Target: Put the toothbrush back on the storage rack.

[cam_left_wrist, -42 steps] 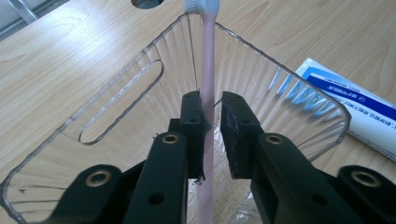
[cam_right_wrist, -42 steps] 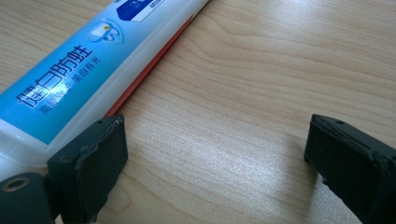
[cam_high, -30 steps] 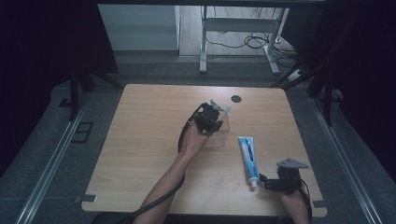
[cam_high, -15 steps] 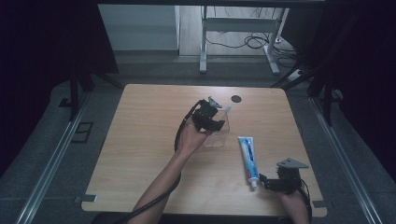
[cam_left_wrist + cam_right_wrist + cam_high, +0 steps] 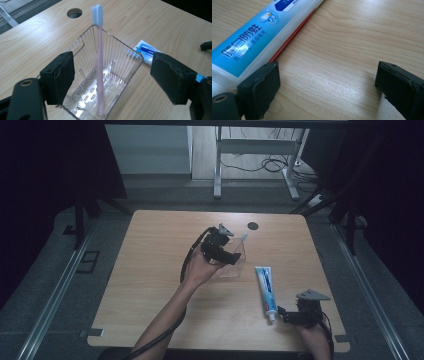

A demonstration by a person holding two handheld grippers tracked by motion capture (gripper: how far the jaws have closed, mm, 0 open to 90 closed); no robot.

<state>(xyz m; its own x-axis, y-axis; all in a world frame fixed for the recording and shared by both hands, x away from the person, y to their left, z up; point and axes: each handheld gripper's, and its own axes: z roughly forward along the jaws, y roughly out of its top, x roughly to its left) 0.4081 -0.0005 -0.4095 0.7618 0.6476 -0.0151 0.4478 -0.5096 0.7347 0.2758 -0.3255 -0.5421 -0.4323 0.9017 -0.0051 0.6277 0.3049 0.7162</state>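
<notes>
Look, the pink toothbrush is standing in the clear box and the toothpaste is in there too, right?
Not quite. The pink toothbrush does stand in the clear box, but the toothpaste lies flat on the table beside it, near the right claw. The high view shows it.

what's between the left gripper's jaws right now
In the left gripper view the pink toothbrush stands in the clear basket between the open jaws, which have just been opening; neither pad touches it.
</notes>
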